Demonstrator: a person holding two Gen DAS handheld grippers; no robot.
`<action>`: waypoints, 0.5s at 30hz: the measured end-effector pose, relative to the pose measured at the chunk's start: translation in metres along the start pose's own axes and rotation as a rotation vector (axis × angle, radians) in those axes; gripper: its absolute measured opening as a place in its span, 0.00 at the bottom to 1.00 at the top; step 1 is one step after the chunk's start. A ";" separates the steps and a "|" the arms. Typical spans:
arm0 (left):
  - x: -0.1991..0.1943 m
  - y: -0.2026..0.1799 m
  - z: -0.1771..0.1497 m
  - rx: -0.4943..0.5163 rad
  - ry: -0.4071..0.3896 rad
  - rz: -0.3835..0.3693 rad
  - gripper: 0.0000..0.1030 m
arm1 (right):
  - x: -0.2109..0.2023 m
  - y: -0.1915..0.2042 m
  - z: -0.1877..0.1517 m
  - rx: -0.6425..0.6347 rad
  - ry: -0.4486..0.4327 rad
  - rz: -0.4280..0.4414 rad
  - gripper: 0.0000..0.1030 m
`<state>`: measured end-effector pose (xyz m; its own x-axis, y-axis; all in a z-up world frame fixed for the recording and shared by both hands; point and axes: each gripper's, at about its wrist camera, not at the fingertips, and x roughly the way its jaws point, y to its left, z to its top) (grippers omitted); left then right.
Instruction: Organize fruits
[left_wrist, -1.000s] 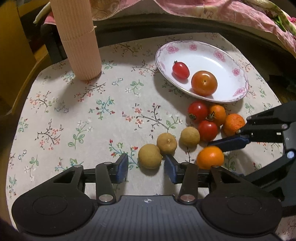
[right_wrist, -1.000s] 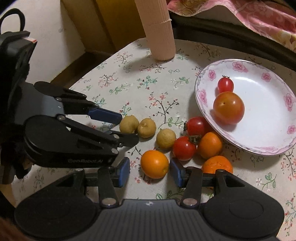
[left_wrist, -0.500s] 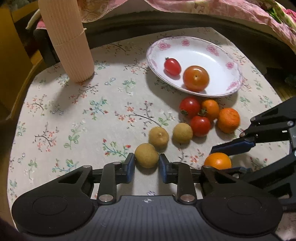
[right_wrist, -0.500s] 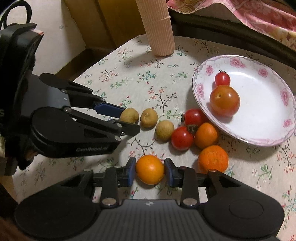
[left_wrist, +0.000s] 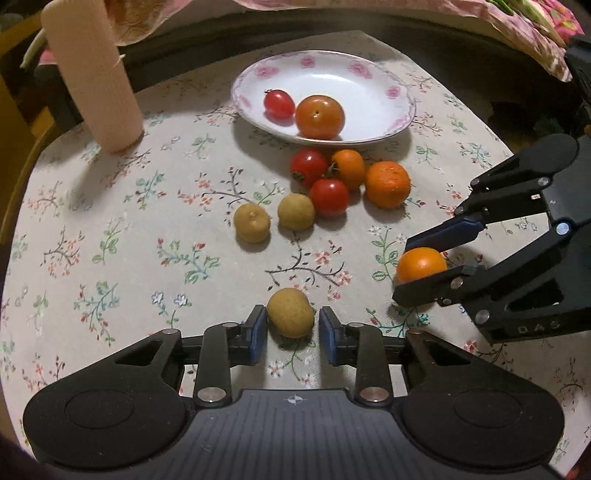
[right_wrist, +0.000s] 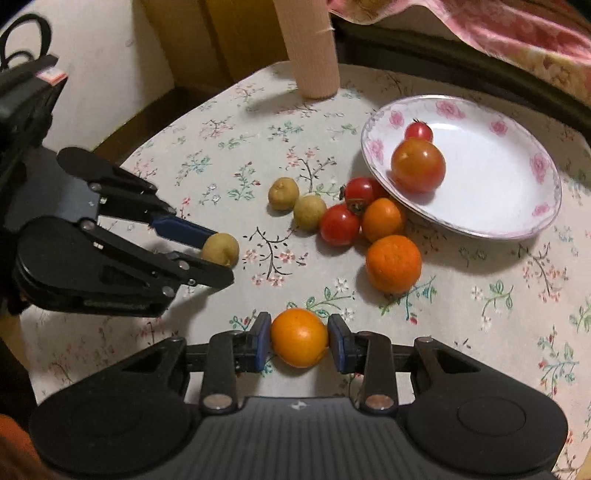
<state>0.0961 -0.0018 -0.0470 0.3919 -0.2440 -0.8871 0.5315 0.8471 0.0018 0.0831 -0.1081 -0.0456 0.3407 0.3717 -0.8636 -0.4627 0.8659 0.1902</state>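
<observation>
1. Now, far left first: the left gripper (left_wrist: 289, 328) points steeply down at the flowered tablecloth (left_wrist: 147, 206) with the brown fruit (left_wrist: 290, 313) between its blue pads (left_wrist: 256, 328). Its jaws have just been opening. A sliver of gap shows on either side, so it looks let go rather than pinched. The fruit's slightly longer axis runs roughly across the jaws.

2. Moving to the middle, the loose fruits (left_wrist: 329, 192) sit bunched just in front of the plate (left_wrist: 397, 92). The plate already holds two tomatoes. From the left gripper, the plate lies ahead and a touch to the right, well apart, with that bunch between.

3. Over on the right, the right gripper (right_wrist: 299, 332) has just been closing. Both pads are pressed on the orange fruit (right_wrist: 300, 341), so that's a firm hold. Whether the fruit is clear of the cloth I cannot tell.

4. From this gripper the plate lies ahead and off to the right. My call is that the right hand has the cleaner run, needing only to skirt the big orange near the rim.
</observation>
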 end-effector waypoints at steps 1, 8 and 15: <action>0.001 0.000 0.000 0.002 0.002 -0.004 0.45 | 0.000 -0.001 0.001 0.000 0.008 0.003 0.33; 0.005 -0.007 -0.001 0.039 0.008 -0.002 0.67 | 0.000 0.001 0.001 -0.022 0.022 0.036 0.45; 0.005 -0.005 -0.001 0.031 0.003 0.004 0.65 | -0.002 0.005 -0.003 -0.059 0.017 0.023 0.45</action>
<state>0.0948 -0.0066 -0.0519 0.3916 -0.2388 -0.8886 0.5531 0.8329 0.0200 0.0781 -0.1054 -0.0443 0.3157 0.3855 -0.8670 -0.5181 0.8355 0.1829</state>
